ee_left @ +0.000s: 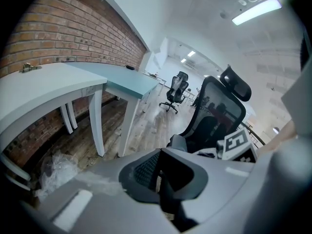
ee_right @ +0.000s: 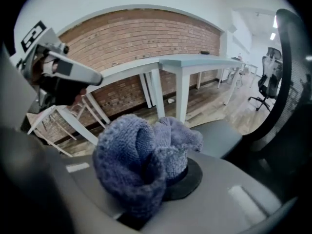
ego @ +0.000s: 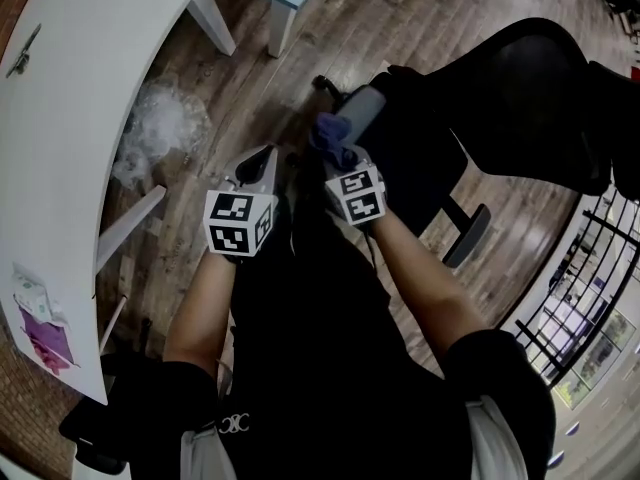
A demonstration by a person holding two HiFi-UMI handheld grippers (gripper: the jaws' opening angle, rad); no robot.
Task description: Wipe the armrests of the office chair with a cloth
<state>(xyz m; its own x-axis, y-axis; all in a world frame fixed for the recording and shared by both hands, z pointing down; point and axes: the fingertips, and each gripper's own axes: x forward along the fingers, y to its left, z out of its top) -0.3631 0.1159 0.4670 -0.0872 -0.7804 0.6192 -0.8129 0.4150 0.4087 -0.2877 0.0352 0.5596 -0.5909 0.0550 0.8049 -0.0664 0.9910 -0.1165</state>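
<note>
The black office chair (ego: 520,98) stands in front of me, its grey left armrest (ego: 365,111) nearest. My right gripper (ego: 338,158) is shut on a bunched blue-purple cloth (ego: 333,138), which sits at the near end of that armrest. In the right gripper view the cloth (ee_right: 141,165) fills the jaws, and the armrest pad (ee_right: 219,133) lies just beyond it. The chair's other armrest (ego: 468,236) is lower right. My left gripper (ego: 262,160) hangs shut and empty to the left of the chair, over the floor. The armrest (ee_left: 179,143) also shows in the left gripper view.
A curved white desk (ego: 80,118) with white legs (ego: 215,18) runs along the left, and crumpled clear plastic (ego: 160,128) lies on the wood floor beneath it. A black railing (ego: 590,268) borders the right. A second office chair (ee_left: 175,89) stands far off.
</note>
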